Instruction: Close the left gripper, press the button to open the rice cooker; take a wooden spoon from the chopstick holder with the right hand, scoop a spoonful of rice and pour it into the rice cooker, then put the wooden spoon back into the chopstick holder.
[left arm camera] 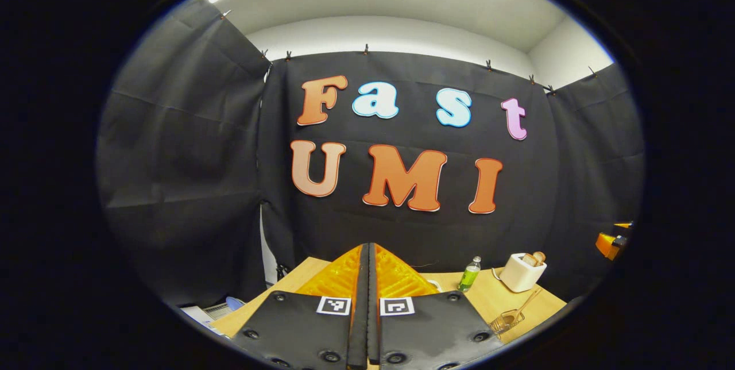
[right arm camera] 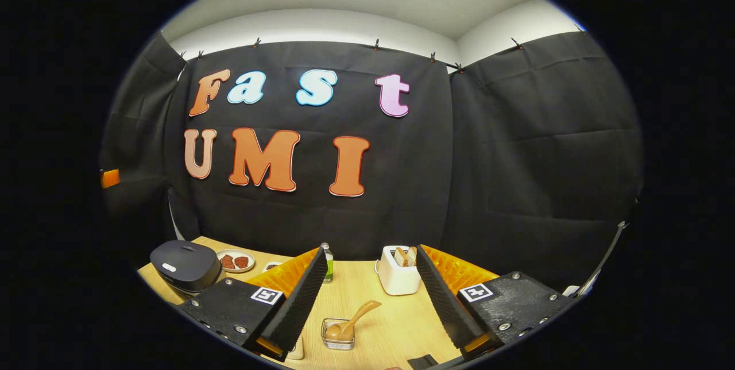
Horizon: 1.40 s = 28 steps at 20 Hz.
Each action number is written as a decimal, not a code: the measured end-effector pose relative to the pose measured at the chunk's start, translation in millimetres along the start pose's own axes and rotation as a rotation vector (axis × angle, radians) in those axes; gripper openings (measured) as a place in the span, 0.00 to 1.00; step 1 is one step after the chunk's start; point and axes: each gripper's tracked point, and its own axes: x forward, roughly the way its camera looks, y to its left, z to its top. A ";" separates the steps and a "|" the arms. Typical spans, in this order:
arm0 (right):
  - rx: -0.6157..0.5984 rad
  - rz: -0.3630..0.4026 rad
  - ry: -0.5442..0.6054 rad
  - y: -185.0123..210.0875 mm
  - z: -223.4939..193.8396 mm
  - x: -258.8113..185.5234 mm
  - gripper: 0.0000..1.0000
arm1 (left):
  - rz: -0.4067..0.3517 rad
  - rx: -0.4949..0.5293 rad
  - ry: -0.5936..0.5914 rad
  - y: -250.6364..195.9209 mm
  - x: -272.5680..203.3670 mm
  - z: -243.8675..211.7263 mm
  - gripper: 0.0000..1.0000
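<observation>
On the far left of the pale wooden surface [right arm camera: 373, 324], the dark rounded rice cooker [right arm camera: 185, 266] is sitting lidded. The left gripper [left arm camera: 367, 301] is pressed fully together, the right gripper [right arm camera: 367, 301] is gaping wide; I'd bring the left's closed tips squarely onto the button.

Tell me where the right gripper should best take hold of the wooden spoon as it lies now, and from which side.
Grip the wooden spoon on its bare handle, the upper half that sticks up and to the right, clear of the small clear container its bowl rests in. Probably come from above and in front with the open right gripper, fingers closing across the handle's slant; the bowl end sits low inside the container walls.
</observation>
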 end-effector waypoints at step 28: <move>-0.001 -0.061 0.105 -19.7 -45.1 2.4 0.96 | -0.058 0.086 0.534 -8.8 67.3 -253.6 0.00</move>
